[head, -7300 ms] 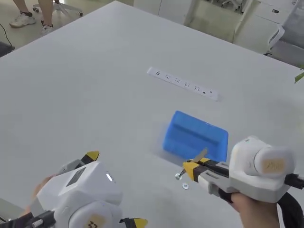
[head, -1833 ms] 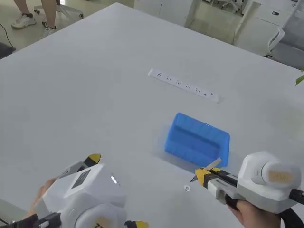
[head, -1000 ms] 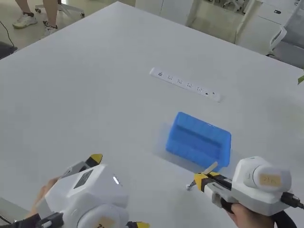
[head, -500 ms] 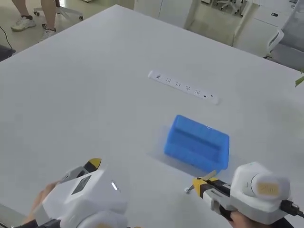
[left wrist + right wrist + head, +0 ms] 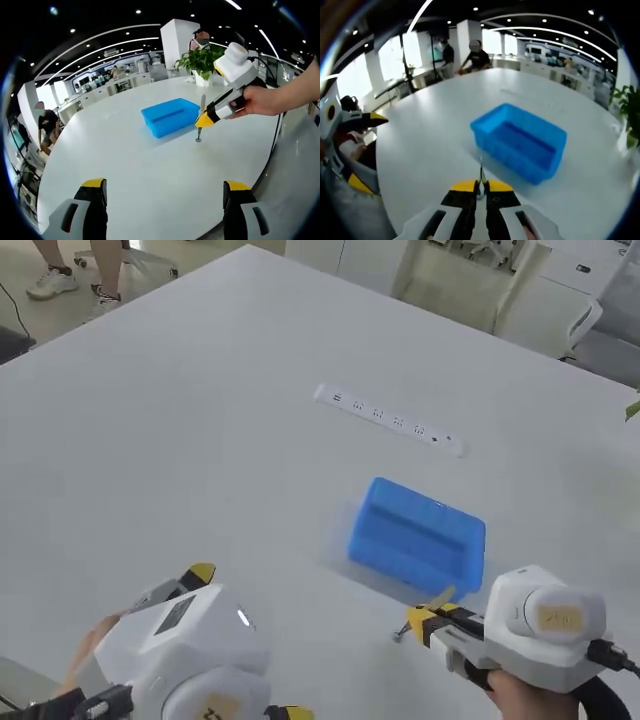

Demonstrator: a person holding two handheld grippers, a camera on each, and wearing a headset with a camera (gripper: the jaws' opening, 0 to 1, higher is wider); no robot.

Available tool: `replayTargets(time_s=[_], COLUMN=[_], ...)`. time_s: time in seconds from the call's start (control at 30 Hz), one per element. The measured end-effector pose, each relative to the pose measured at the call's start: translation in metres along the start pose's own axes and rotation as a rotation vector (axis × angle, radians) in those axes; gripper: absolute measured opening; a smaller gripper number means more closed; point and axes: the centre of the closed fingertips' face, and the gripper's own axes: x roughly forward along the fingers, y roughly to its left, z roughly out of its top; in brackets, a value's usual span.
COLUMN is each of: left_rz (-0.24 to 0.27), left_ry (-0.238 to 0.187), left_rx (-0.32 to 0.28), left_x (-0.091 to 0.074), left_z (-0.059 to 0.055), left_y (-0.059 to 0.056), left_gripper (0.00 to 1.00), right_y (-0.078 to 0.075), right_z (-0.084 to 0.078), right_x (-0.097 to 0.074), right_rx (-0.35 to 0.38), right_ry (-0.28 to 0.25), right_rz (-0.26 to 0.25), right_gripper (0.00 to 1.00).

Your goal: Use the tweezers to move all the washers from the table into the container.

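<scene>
**Washer at the tweezer tips: the lift is the risky part**

Nearest the person, the left gripper (image 5: pixel 162 186) is held low and back over the table (image 5: pixel 200 420), its jaws wide apart with nothing between them. Further out, the right gripper (image 5: pixel 481 186) has its jaws pinched narrow on the tweezers (image 5: pixel 199 132). The hand tips it nose-down so the tweezer points meet the table just short of the blue container (image 5: pixel 418 538). A small grey speck at those points looks like a washer (image 5: pixel 198 140); whether they actually grip it is too small to tell. The likely failure is the thin, flat washer slipping or flicking away as the points squeeze and rise — or being knocked loose on the container's near wall if carried low. A power strip (image 5: pixel 388 419) lies well beyond the container.
</scene>
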Motion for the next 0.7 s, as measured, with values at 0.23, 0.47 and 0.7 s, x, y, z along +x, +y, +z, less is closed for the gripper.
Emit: replayTargets(time_s=[0.23, 0.47, 0.7], left_rz=[-0.003, -0.003, -0.001], left_ry=[-0.004, -0.004, 0.003], left_rx=[0.004, 0.007, 0.011], left_x=[0.000, 0.000, 0.000], left_z=[0.000, 0.000, 0.000], left_y=[-0.001, -0.001, -0.001], left_gripper=[0.99, 0.99, 0.99], right_y=[0.004, -0.001, -0.015], right_z=[0.013, 0.028, 0.052], right_x=[-0.009, -0.018, -0.028], right_rx=[-0.016, -0.064, -0.060], right_ry=[-0.018, -0.025, -0.083], right_rz=[0.018, 0.009, -0.013], right_gripper=[0.02, 0.02, 0.02])
